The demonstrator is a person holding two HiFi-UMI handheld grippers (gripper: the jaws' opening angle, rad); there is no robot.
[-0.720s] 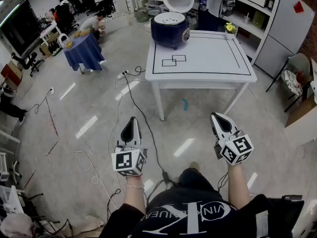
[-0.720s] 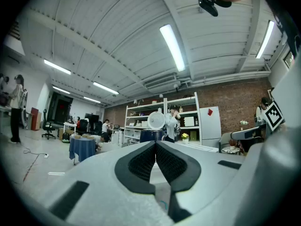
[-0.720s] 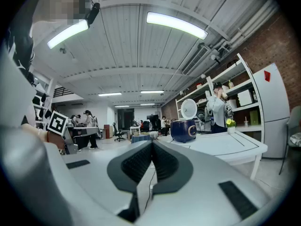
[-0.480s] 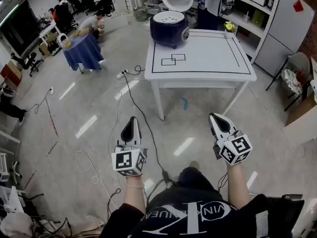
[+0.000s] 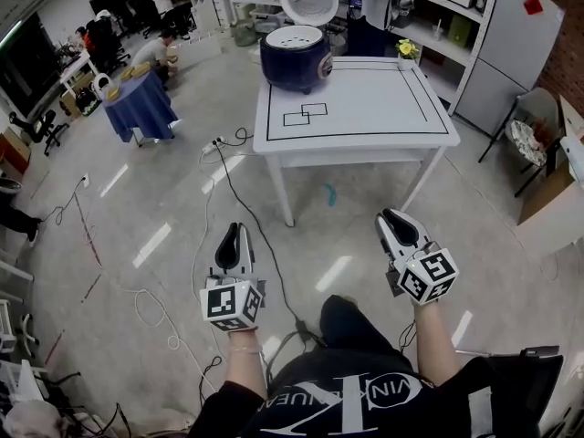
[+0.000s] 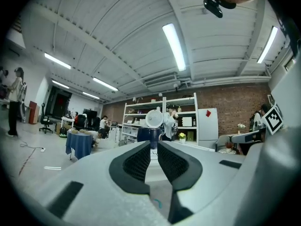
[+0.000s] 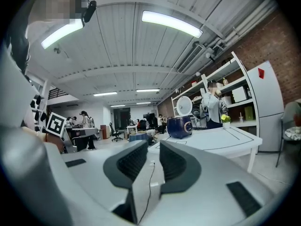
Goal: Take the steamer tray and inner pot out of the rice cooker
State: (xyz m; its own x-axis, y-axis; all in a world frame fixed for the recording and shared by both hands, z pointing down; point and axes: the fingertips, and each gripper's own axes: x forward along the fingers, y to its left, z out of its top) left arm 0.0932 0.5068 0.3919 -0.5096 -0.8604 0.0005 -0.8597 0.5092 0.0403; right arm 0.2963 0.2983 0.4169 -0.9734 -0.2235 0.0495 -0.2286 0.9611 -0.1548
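Glossy rice cooker (image 5: 294,57), matt white table (image 5: 383,108)

The head view looks steeply down from head height: the left gripper (image 5: 234,229) and right gripper (image 5: 389,218) sit near, the white bench (image 5: 365,108) far ahead. Each gripper view looks level along its own jaws from low down. All three share the distant bench and rice cooker (image 5: 292,53).

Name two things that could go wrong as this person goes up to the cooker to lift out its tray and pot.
1. A cable trails across the floor between the person and the table; it could trip them.
2. The cooker sits at the table's far left corner, close to the edge, so a clumsy pull might drag it off.
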